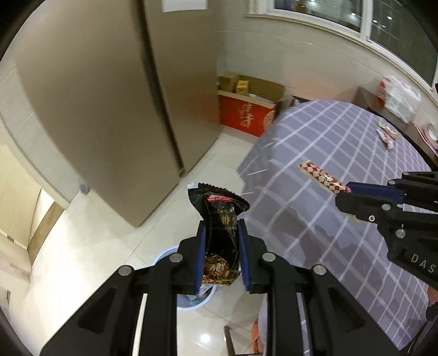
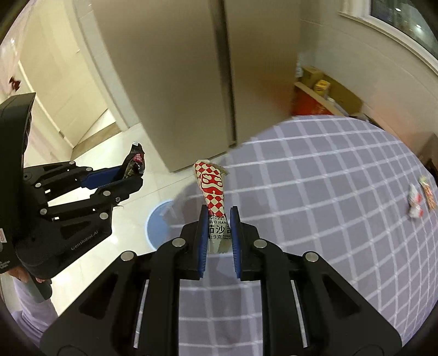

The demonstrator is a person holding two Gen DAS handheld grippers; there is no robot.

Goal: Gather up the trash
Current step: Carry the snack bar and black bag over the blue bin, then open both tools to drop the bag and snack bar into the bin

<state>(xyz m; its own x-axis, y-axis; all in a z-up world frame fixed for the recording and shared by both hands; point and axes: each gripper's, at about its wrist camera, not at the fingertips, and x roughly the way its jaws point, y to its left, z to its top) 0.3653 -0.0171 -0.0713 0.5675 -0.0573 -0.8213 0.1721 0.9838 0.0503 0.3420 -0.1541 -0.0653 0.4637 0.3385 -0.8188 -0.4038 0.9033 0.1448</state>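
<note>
The left tongs are gripping a black snack wrapper that is standing up lengthwise between the pads, while the right tongs are pinching a red-and-white checkered sauce packet, its long axis pointing forward. A pale blue trash bin is sitting on the floor just beside the table, below and left of both tongs; the left ones are hanging nearer it. More small packets are lying on the table's far right.

Beige refrigerator, red cardboard box, checked tablecloth, glossy tiled floor, window
</note>
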